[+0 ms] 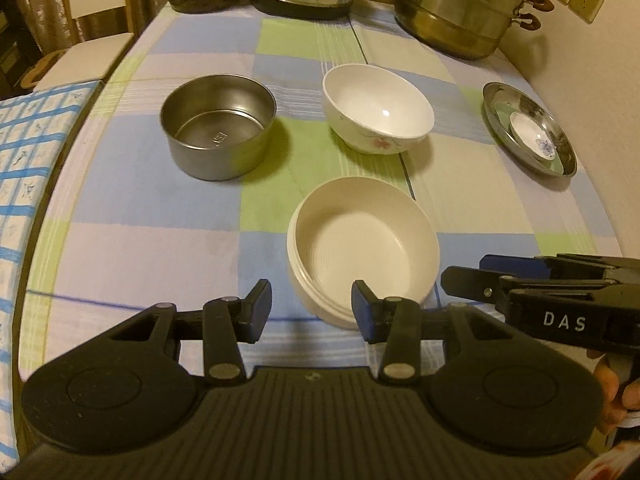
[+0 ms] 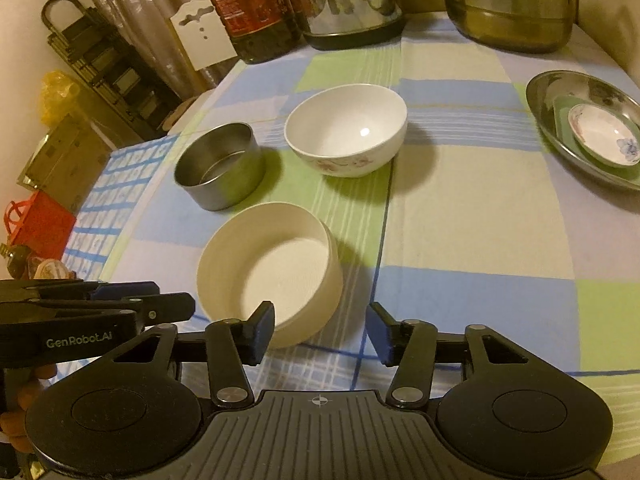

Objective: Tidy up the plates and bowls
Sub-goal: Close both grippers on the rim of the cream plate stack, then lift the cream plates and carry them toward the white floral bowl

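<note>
Bowls and plates are only partly sorted imo.

Left wrist view: cream plastic bowl [image 1: 362, 258] sits nearest, right in front of the left tool [image 1: 312, 310], whose jaws are spread w/ nothing between them. One pad overlaps the bowl's near rim in the pic, can't tell if it's touching. Behind it the steel bowl [image 1: 218, 128] on the left and the white floral bowl [image 1: 378, 108] beside it, all three standing apart on the checked worktop [image 1: 160, 220]. Far right, the steel plate [image 1: 530, 130] already has a green dish and a small saucer [image 1: 534, 138] stacked in it, so plates look done. The right tool [image 1: 464, 282] pokes in from the right edge.

Right wrist view: right tool [image 2: 322, 330] is also wide open and empty, hanging over the cloth just right of the cream bowl [image 2: 270, 272]. Steel bowl [image 2: 220, 166] and floral bowl [image 2: 346, 130] sit further back, plate stack [image 2: 560, 92] off to the right. Kettle [image 2: 348, 0], oil bottle [image 2: 252, 8], steamer pot [image 2: 512, 4] line the back.

So my guess: plates nested, bowls not nested yet, prob the cream one goes first.
</note>
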Demonstrator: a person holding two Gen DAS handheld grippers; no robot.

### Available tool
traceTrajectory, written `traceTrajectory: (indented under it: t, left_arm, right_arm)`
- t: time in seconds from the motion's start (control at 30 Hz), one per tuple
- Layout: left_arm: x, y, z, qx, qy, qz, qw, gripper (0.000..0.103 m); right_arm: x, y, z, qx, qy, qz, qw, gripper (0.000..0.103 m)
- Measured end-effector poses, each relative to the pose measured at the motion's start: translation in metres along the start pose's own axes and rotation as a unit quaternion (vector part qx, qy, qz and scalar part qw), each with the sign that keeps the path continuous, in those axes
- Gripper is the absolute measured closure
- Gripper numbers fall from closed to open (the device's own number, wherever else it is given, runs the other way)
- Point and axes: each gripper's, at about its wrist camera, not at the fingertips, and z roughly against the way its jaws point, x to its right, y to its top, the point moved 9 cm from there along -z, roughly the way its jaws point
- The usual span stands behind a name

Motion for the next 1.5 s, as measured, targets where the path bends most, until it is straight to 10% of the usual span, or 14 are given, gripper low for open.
traceTrajectory:
  t: [0.83,1.5]
  left_arm:
    - [-0.007,0.012,-0.05,-0.057,-0.031,-0.03,0.9975,0.083]
    - [0.007,0.039,-0.026,-0.02,-0.038,-0.05,0.9978,0.086]
  right_arm:
    - [0.001,0.007,-0.04,-0.036,-0.014,-0.032,0.999,0.082]
    - [-0.001,0.029,-0.016,-0.018,-0.012,-0.051,0.998,0.085]
